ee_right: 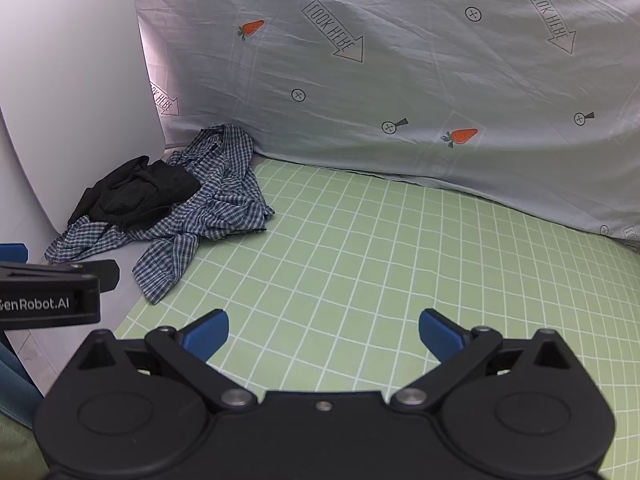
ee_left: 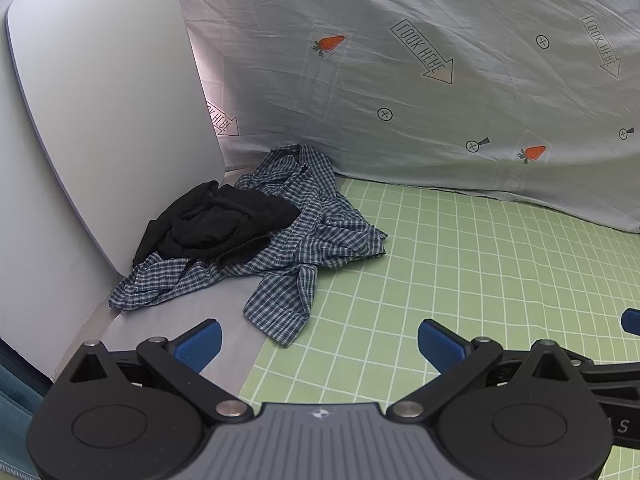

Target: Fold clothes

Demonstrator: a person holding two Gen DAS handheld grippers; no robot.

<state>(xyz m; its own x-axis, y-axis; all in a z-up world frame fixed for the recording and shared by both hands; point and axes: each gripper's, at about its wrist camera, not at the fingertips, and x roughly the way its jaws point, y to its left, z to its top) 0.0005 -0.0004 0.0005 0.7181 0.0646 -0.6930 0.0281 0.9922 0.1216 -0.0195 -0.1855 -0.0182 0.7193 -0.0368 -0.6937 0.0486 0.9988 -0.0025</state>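
A crumpled blue-and-white checked shirt (ee_left: pixel 304 232) lies at the left edge of the green grid mat (ee_left: pixel 460 280), partly off it on grey surface. A black garment (ee_left: pixel 216 224) is bunched on top of the shirt's left part. In the right wrist view the same checked shirt (ee_right: pixel 216 204) and black garment (ee_right: pixel 136 196) sit at the left. My left gripper (ee_left: pixel 320 346) hovers open just short of the shirt's nearest sleeve, nothing between its blue pads. My right gripper (ee_right: pixel 324 334) is open over bare mat, to the right of the clothes. The left gripper's body (ee_right: pixel 48 296) shows at that view's left edge.
A white rounded board (ee_left: pixel 104 92) leans upright behind and left of the clothes. A pale blue sheet (ee_left: pixel 440 80) printed with carrots and arrows hangs along the back of the mat. Teal fabric (ee_left: pixel 16 412) shows at the lower left.
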